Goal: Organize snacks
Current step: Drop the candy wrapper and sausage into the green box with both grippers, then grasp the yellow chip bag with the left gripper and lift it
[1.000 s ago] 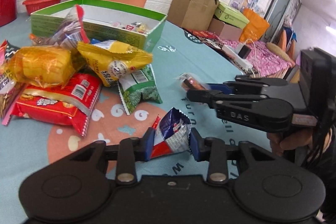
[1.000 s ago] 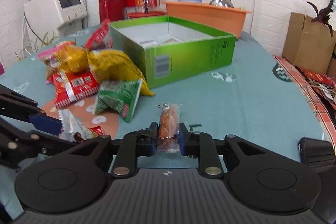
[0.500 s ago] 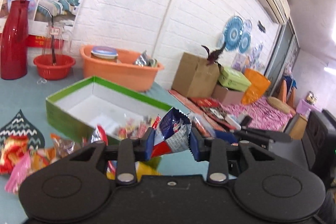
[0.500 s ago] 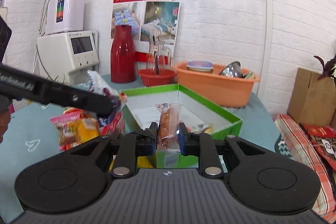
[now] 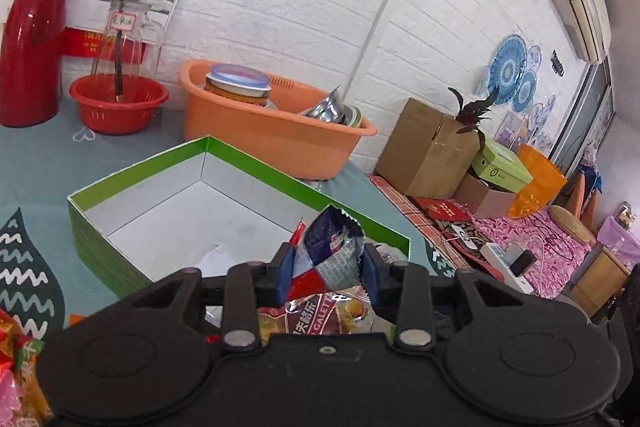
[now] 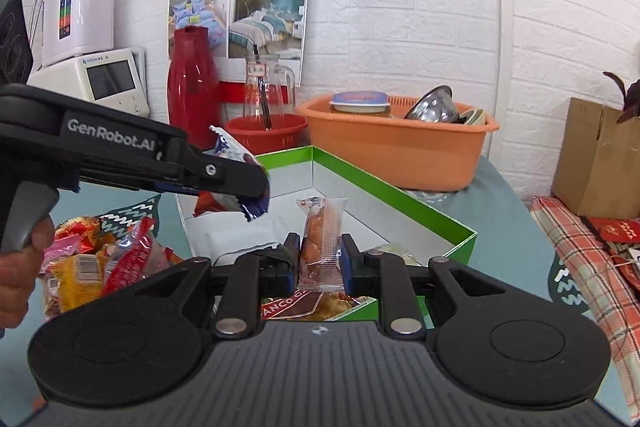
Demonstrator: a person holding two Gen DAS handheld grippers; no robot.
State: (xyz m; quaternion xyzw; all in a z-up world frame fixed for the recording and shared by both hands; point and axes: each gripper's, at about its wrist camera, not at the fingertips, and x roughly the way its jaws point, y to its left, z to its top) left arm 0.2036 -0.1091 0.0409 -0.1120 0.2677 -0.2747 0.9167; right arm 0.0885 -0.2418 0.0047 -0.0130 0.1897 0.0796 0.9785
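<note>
Green cardboard is forming the walls of the open box (image 5: 100, 223) sitting on the teal tablecloth (image 5: 36, 155), its white floor mostly bare at the far end. The left gripper (image 5: 327, 263) is hanging over the box's near part, its blue pads pressing on a crumpled blue, red and white snack packet (image 5: 332, 247); its jaws have just been easing apart a little, though the packet is still sitting between them and looks gripped. In the right wrist view that same gripper (image 6: 256, 187) is reaching in from the left with the packet (image 6: 234, 183) above the box (image 6: 400, 203), a hand (image 6: 20, 259) wrapping its handle. The right gripper (image 6: 320, 259) is pinching a clear-wrapped brown pastry (image 6: 322, 239) upright, narrow between its pads, also above the box's near end. A brown snack bag (image 6: 316, 303) is lying beneath it, probably inside the box, though the gripper body is hiding its edges. Loose snacks (image 6: 96, 267) are piling up on the cloth just left of the box. An orange basin (image 6: 400, 147) is standing behind the box.
</note>
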